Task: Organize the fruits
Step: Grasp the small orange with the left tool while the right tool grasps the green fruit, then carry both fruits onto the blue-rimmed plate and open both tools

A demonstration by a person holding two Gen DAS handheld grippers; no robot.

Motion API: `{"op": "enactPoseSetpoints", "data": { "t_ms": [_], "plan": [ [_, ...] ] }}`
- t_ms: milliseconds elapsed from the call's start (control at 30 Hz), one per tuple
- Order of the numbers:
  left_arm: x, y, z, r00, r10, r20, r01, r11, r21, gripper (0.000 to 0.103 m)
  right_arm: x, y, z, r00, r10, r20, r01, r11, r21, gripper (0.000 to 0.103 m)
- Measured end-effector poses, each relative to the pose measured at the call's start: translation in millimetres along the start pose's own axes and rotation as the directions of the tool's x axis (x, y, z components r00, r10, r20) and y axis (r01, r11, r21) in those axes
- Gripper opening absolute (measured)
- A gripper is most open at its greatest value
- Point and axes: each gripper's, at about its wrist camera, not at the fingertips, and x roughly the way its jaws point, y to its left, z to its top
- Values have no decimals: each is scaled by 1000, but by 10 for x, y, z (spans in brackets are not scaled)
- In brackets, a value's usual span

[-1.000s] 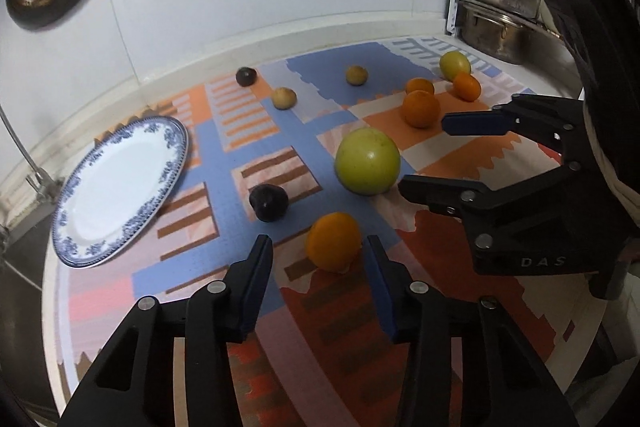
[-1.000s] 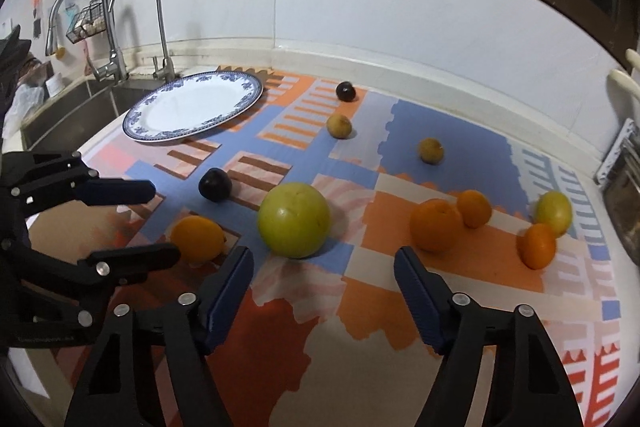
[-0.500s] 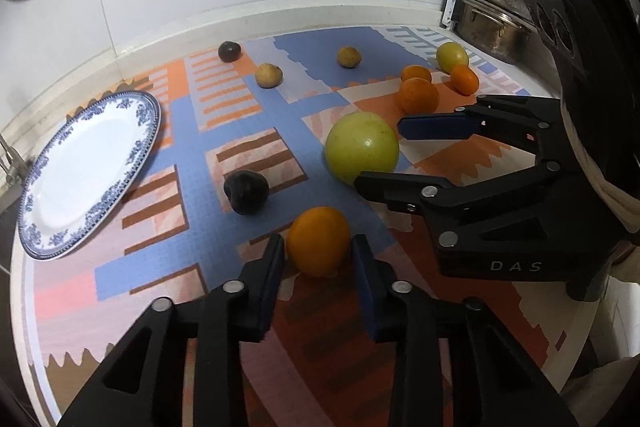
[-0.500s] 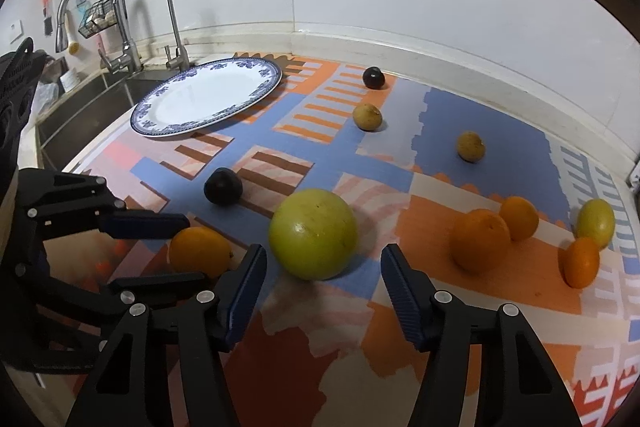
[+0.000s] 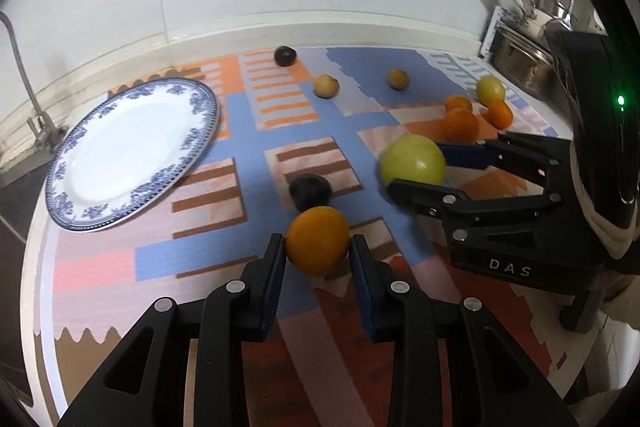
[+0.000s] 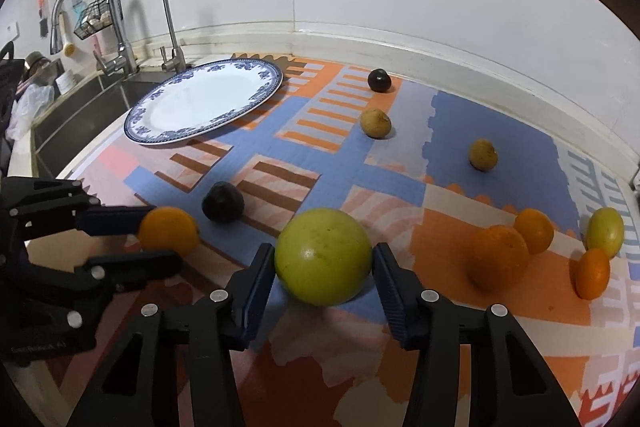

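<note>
Kitchen tabletop (image 5: 100,267) scattered with fruit: left hand-held gripper (image 5: 318,247) pinches an orange (image 5: 317,241), right hand-held gripper (image 6: 323,277) has just been closing around the green fruit (image 6: 323,261), probably both plate-bound (image 5: 132,153).

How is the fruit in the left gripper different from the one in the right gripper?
The orange in the left gripper is smaller and deep orange; the green fruit between the right gripper pads is bigger and yellow-green. Both are round, smooth, on the patterned mat.
</note>
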Motion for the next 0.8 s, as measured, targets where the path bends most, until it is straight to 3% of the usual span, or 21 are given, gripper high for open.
{"op": "enactPoseSetpoints", "data": {
  "t_ms": [367,800],
  "plan": [
    [-225,249,14,998,23,55,-20,998,-61,32,-151,143,96,999,-5,38,4,999,38,50],
    [-448,938,38,979,178,100,-168,980,-103,32,-102,696,624,993,64,94,-64,998,-8,51]
  ]
}}
